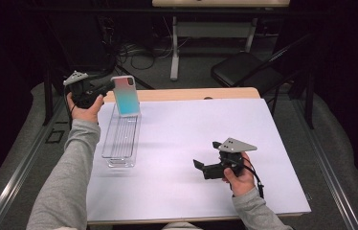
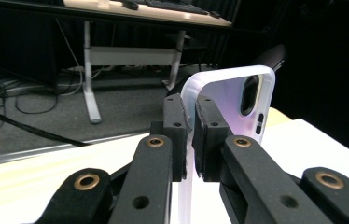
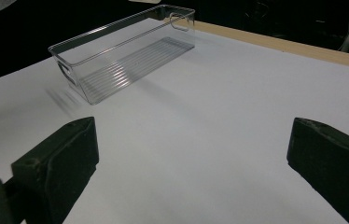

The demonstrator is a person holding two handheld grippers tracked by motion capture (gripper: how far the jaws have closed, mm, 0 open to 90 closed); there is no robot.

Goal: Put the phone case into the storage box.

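Under both our grippers lies the white table [image 1: 186, 139], big and flat, so things can rest on it without sliding off.

Next biggest is the clear bin [image 1: 120, 136]. It sits on the table just below our left gripper [image 1: 111, 86] and well off to the side of our right gripper [image 1: 200, 166]. Its top has no lid, so we think something can go in from above. It looks to have nothing in it right now.

Then comes the phone case [image 1: 126, 95]. Our left gripper holds it up in the air, over the far end of the bin. We hold it by one long edge and keep it standing tall, so we think its short end can slip down between the bin's thin walls. From the left gripper view, the jaws squeeze tight on the rim of the case, one pad on each side, so it cannot fall.

Last is our right gripper. It waits low over the table, away from the bin, so it does not get in the way. Its jaws stand wide apart with nothing between them.
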